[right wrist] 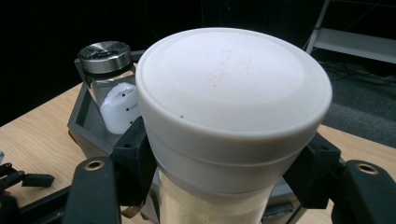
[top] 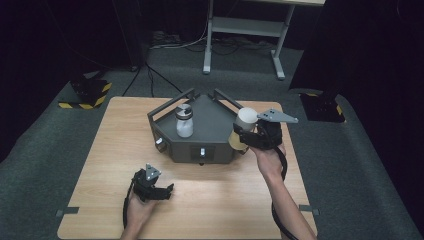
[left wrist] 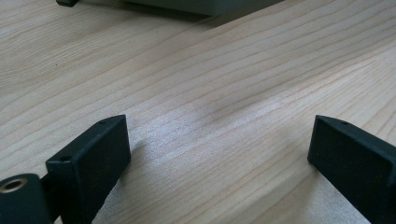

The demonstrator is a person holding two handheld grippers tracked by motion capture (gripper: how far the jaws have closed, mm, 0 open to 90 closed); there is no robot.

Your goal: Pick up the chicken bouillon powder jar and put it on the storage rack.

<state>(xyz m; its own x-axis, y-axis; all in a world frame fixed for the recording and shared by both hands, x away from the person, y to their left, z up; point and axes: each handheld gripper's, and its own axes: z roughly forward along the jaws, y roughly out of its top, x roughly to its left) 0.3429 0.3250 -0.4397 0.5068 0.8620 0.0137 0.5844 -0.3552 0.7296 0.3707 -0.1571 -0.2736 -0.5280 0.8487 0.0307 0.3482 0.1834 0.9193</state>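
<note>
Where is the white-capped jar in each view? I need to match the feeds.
High view: the white-capped jar sits right of centre, in the right claw, at the grey tray's right edge.
Left gripper view: only wood tabletop.
Right gripper view: the jar is centre.
Shared landmark: the glass jar in the tray.

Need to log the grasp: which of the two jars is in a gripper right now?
The white-capped jar, clamped just below its cap by the right gripper beside the grey tray. The metal-lidded jar stands free in that tray.
</note>
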